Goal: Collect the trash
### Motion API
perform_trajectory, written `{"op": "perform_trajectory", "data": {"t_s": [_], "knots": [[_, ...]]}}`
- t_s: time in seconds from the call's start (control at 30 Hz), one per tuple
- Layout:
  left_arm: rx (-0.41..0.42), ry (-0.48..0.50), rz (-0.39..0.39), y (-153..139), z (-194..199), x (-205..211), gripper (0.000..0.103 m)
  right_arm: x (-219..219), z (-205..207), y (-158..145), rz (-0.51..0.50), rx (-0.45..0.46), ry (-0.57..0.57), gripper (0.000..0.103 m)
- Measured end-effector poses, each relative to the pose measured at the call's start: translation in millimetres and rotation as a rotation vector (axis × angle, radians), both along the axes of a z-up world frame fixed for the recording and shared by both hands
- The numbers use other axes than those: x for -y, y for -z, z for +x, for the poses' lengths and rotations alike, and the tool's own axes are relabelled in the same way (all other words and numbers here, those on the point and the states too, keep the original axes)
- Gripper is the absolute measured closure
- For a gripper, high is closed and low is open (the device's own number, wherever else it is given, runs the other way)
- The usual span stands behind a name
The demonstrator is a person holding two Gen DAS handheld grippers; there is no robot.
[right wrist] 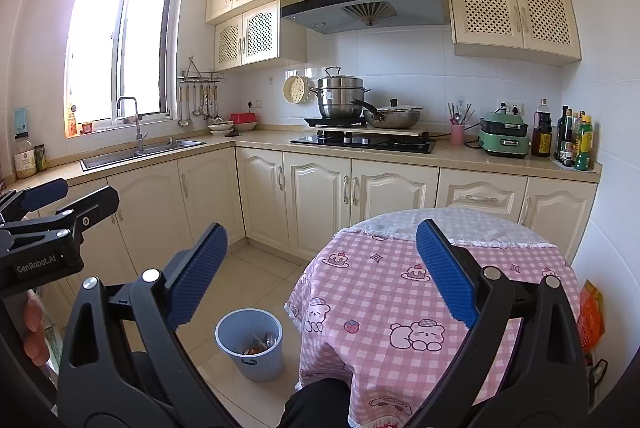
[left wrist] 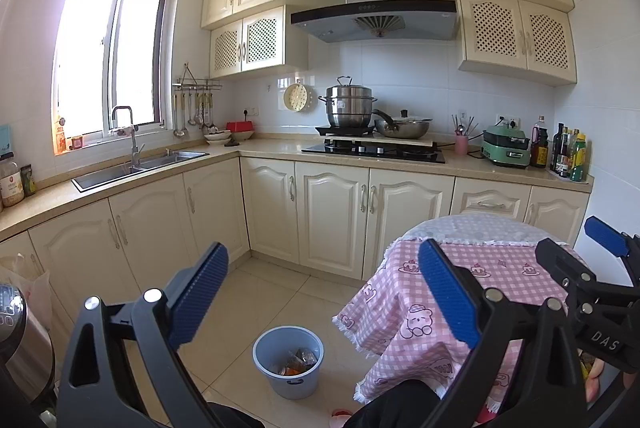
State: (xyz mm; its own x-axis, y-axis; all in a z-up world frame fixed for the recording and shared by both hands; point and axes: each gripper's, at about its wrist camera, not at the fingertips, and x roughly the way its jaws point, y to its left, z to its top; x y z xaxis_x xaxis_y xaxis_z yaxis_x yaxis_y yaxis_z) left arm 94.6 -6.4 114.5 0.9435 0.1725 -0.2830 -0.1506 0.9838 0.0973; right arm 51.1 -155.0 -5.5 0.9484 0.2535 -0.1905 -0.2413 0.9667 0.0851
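Note:
A blue-grey trash bin [left wrist: 288, 364] [right wrist: 250, 344] stands on the tiled floor beside the round table [left wrist: 480, 268] [right wrist: 380, 292], which wears a pink checked cloth. Several wrappers lie inside the bin [left wrist: 296, 362] [right wrist: 258, 344]. My left gripper [left wrist: 324, 292] is open and holds nothing, raised above the floor left of the table. My right gripper [right wrist: 322, 276] is open too, hovering over the table's near left edge with nothing between its blue pads. An orange packet [right wrist: 590, 312] shows at the table's right side. Each gripper appears at the edge of the other's view.
Cream cabinets and a counter [left wrist: 272, 147] run along the back and left walls, with a sink [left wrist: 136, 167], a stove [left wrist: 372, 149] with pots, an appliance and bottles [left wrist: 568, 151]. A rice cooker [left wrist: 16, 340] sits at far left. A dark-clothed knee [right wrist: 320, 404] is at the bottom.

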Motion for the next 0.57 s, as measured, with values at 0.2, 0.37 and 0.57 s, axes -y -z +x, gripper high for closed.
{"op": "perform_trajectory", "data": {"t_s": [0.2,0.37,0.57], "knots": [[-0.012,-0.006,0.002,4.5,3.1,-0.5,0.009,-0.7,5.6,3.3,-0.004,-0.011,-0.006,0.009],[-0.033,-0.018,-0.001,11.0,12.1,-2.6,0.009,-0.3,14.3,9.6,-0.008,-0.026,-0.01,0.009],[-0.087,-0.047,0.015,28.4,31.9,-7.3,0.009,19.2,41.6,25.9,0.017,-0.086,-0.003,0.009]]}}
